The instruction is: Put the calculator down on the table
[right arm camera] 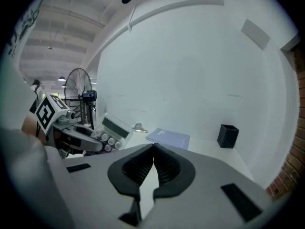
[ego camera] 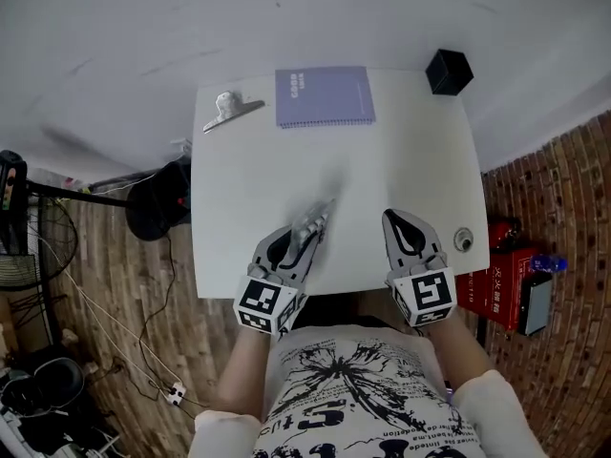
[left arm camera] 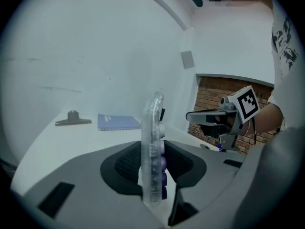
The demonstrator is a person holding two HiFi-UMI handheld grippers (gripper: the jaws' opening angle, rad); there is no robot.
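Observation:
A clear-cased calculator [left arm camera: 153, 151] with purple keys stands on edge between the jaws of my left gripper [left arm camera: 155, 168], which is shut on it. From above, the calculator [ego camera: 311, 225] pokes out of the left gripper [ego camera: 291, 246] over the near part of the white table [ego camera: 382, 160]. In the right gripper view the calculator [right arm camera: 110, 131] shows its display and round keys at the left. My right gripper [ego camera: 406, 232] hovers over the table's near right part, and its jaws [right arm camera: 153, 166] are shut with nothing between them.
At the far side of the table lie a purple spiral notebook [ego camera: 325, 96], a metal clip [ego camera: 229, 108] and a black pen cup [ego camera: 449, 72] at the far right corner. A small round metal thing [ego camera: 464, 239] sits near the right edge. A fan [right arm camera: 78, 97] stands on the floor at the left.

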